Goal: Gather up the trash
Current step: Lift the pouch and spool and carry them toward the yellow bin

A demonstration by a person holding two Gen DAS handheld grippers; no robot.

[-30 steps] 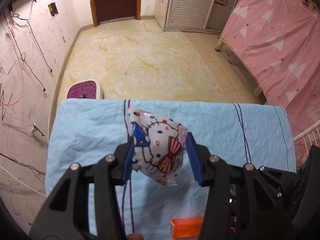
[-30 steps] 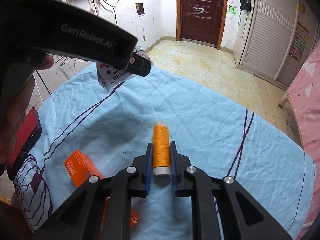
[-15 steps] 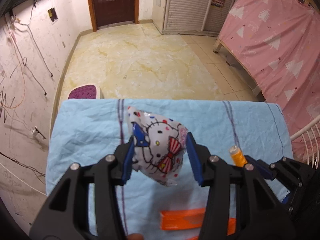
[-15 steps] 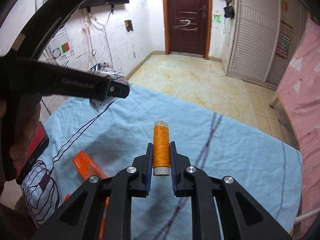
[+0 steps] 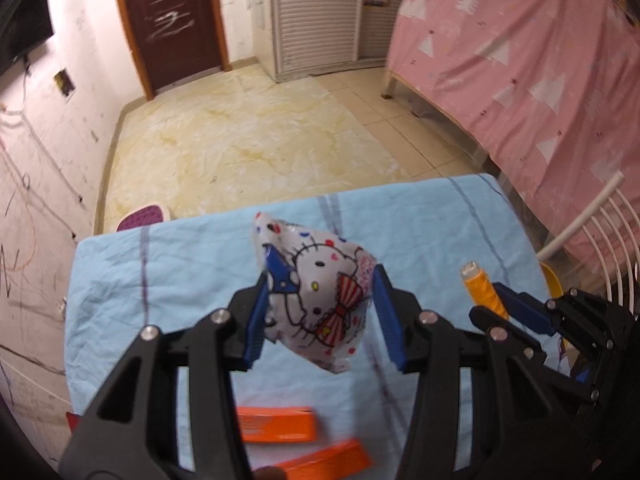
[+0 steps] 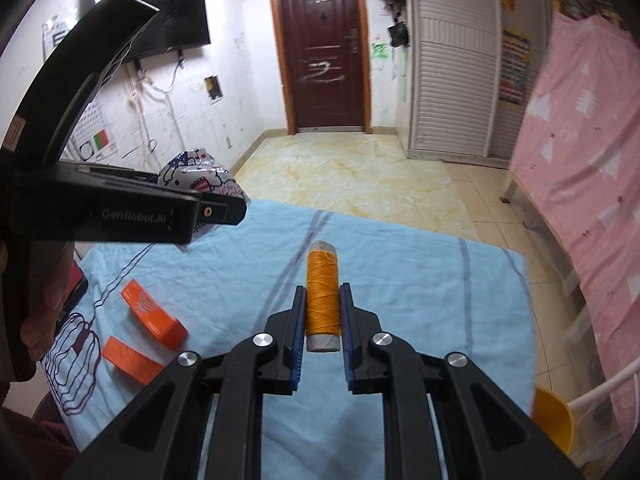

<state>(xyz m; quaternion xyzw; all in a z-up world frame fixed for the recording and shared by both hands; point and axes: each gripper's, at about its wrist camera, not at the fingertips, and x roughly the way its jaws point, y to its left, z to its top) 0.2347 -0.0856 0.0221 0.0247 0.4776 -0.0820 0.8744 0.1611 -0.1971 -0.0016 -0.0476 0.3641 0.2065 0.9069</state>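
Left wrist view. Left gripper (image 5: pixel 320 316) clamped on a crinkled cartoon-print wrapper (image 5: pixel 318 300), blue pads pressing it from nine and three o'clock, wrapper lifted clear of the light blue cloth (image 5: pixel 180 280) on the table. At three o'clock from the wrapper, right gripper (image 5: pixel 486 304) closed on an orange thread spool (image 5: pixel 480 290), spool tip pointing toward twelve o'clock. Toward six o'clock, two orange boxes (image 5: pixel 276 424) lying flat on the cloth, one nearer the bottom edge. A yellow bin (image 5: pixel 554 280) rim at three o'clock, just past the cloth's edge, beside a white wire rack (image 5: pixel 600 240). A purple stool (image 5: pixel 142 218) at ten o'clock beyond the cloth. A pink curtain (image 5: pixel 520 60) at two o'clock, a dark door (image 5: pixel 172 20) at eleven.

Right wrist view. Right gripper (image 6: pixel 322 312) shut tight on the spool (image 6: pixel 322 292), held lengthwise between the pads and pointing to twelve o'clock, raised above the cloth (image 6: pixel 420 300). Left gripper (image 6: pixel 200 196) at ten o'clock, seen from the side, with the wrapper (image 6: pixel 196 176) bulging above it; pad contact hidden from this side. Person's hand (image 6: pixel 44 312) at nine o'clock around that gripper's grip. Orange boxes (image 6: pixel 154 314) at eight o'clock on the cloth, near a dark line drawing printed there. Yellow bin (image 6: pixel 554 416) at four o'clock, off the table's corner. Door (image 6: pixel 320 48) at twelve o'clock, pink curtain (image 6: pixel 592 140) at two, a dark screen (image 6: pixel 160 28) on the wall at eleven.
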